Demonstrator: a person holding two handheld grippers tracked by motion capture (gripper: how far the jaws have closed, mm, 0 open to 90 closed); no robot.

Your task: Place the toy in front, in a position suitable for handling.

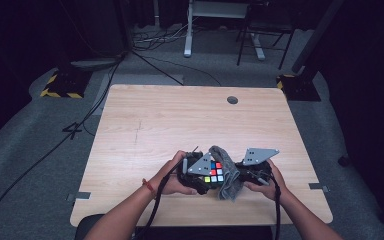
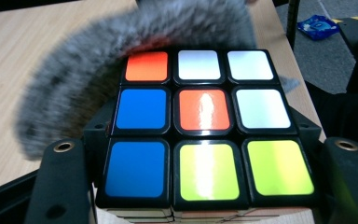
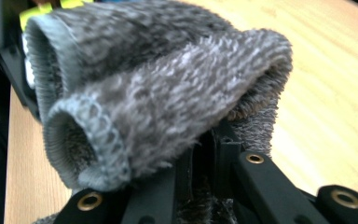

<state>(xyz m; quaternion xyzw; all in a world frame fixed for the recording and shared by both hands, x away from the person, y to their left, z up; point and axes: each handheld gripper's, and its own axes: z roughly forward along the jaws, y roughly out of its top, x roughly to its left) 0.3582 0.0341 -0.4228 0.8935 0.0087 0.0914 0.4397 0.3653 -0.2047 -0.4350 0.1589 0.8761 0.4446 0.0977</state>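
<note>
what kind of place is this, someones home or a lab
Most likely a lab or recording studio, not a home: a bare wooden table stands on grey carpet amid dark curtains, cables trail across the floor, and hazard-striped stand bases flank the table.

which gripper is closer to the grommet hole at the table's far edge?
Right, narrowly. The right gripper, shut on the grey cloth, sits almost straight below the grommet hole; the left gripper, clamping the puzzle cube, is further left.
</note>
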